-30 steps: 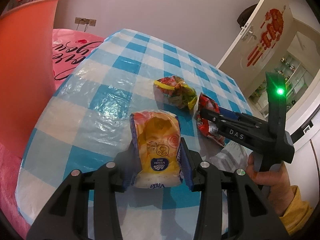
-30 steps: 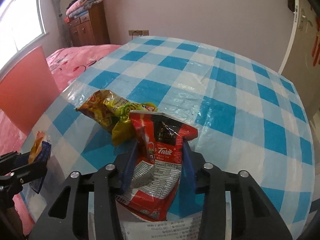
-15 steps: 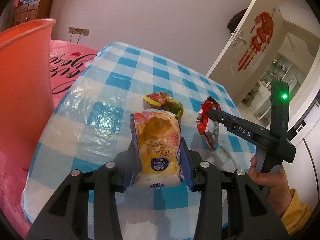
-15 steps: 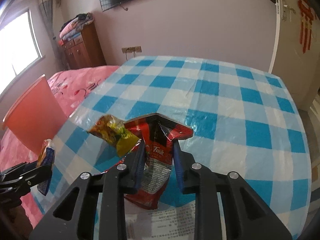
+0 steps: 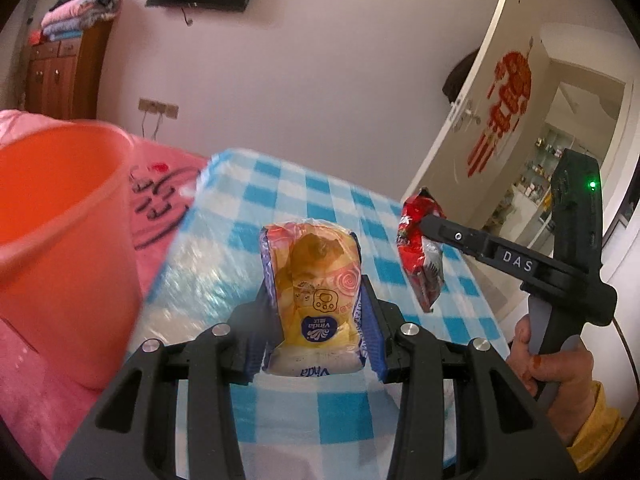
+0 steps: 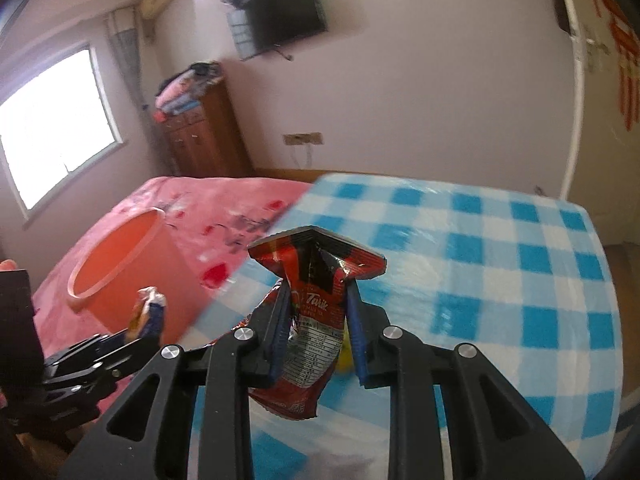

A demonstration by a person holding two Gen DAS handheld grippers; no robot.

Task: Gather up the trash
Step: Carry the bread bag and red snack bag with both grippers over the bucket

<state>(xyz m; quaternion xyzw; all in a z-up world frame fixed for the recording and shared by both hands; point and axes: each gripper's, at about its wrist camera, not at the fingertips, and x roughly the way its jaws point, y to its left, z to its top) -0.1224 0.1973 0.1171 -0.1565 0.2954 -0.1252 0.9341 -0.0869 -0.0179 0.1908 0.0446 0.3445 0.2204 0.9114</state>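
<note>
My left gripper point(image 5: 318, 312) is shut on a yellow tissue pack point(image 5: 316, 284), which stands upright between the blue pads, above the table. My right gripper point(image 6: 318, 320) is shut on a crumpled red snack wrapper point(image 6: 316, 276), squeezed thin between its pads and hanging below them. In the left wrist view the right gripper point(image 5: 424, 226) holds that red wrapper point(image 5: 420, 260) in the air at the right. In the right wrist view the left gripper point(image 6: 146, 326) shows at the lower left with the tissue pack point(image 6: 146, 308). An orange bucket point(image 5: 60, 220) stands left of the table.
The table point(image 6: 500, 280) has a blue-and-white checked cloth. A bit of yellow-green wrapper point(image 6: 345, 360) peeks out behind my right fingers. The orange bucket point(image 6: 120, 256) sits on a pink bed point(image 6: 200, 204). A person's hand point(image 5: 560, 376) grips the right handle. A white door point(image 5: 472, 128) stands open at the right.
Both grippers have risen off the table with their packs and tilted up. The right jaws squeezed tighter on the red wrapper. The yellow-green wrapper stayed below and is now mostly hidden.
</note>
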